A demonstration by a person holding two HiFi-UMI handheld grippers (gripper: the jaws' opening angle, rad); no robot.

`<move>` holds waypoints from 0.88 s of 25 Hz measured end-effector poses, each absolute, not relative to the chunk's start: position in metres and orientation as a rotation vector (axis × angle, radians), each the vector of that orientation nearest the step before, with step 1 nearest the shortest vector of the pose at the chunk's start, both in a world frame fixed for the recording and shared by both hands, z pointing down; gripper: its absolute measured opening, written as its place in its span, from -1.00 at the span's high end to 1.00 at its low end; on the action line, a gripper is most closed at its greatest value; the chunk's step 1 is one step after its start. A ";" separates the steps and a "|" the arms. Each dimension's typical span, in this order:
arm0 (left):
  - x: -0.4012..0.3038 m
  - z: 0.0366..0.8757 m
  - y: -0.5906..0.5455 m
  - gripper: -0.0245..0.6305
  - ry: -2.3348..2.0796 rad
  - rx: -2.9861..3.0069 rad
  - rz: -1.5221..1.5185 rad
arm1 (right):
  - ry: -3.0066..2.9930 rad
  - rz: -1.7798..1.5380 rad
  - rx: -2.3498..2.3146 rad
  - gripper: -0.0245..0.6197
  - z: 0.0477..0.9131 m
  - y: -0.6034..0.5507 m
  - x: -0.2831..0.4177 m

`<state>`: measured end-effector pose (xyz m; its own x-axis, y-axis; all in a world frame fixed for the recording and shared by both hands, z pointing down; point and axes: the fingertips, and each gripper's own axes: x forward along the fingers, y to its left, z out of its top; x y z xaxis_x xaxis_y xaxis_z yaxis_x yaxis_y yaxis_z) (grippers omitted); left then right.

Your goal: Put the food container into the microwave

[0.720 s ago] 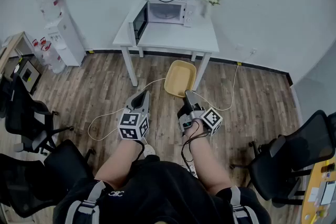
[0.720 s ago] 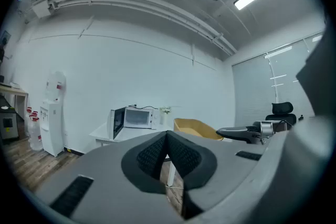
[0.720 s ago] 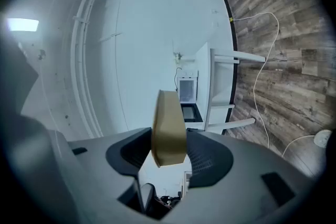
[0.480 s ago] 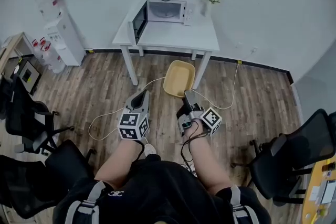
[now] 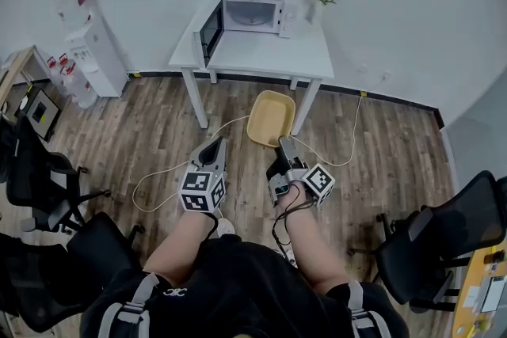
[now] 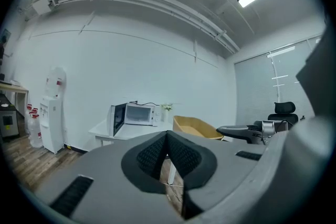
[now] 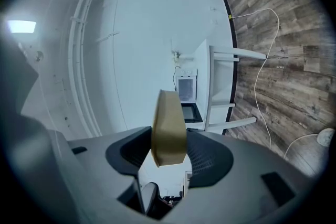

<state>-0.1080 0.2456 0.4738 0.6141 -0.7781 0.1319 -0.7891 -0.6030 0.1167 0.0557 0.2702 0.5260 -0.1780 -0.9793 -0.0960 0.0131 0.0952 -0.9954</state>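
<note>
My right gripper point(image 5: 283, 145) is shut on the near rim of a tan food container point(image 5: 271, 118), held out level above the wooden floor. In the right gripper view the container point(image 7: 168, 128) stands edge-on between the jaws of the right gripper point(image 7: 169, 140). My left gripper point(image 5: 214, 145) is beside it at the same height, shut and empty, its tips meeting in the left gripper view point(image 6: 167, 135). The white microwave point(image 5: 249, 17) sits at the back of a white table point(image 5: 269, 55) ahead of me, its door point(image 5: 210, 32) swung open to the left. It also shows as the microwave point(image 6: 131, 115) in the left gripper view.
A water dispenser point(image 5: 91, 43) stands against the wall at the left. Office chairs point(image 5: 40, 178) are at the left and another chair point(image 5: 444, 241) at the right. A white cable point(image 5: 158, 178) loops over the floor. A small vase of flowers point(image 5: 317, 0) is next to the microwave.
</note>
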 end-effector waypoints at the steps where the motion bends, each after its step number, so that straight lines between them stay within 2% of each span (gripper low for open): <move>1: -0.107 0.473 0.240 0.92 -1.307 2.673 0.102 | 1.378 -1.268 -1.036 0.25 0.524 0.265 0.056; 11: -0.100 0.460 0.169 0.92 -1.247 2.710 0.097 | 1.361 -1.231 -1.055 0.25 0.516 0.198 0.062; 22: -0.129 0.450 0.086 0.92 -1.190 2.762 0.068 | 1.326 -1.165 -1.042 0.25 0.503 0.122 0.035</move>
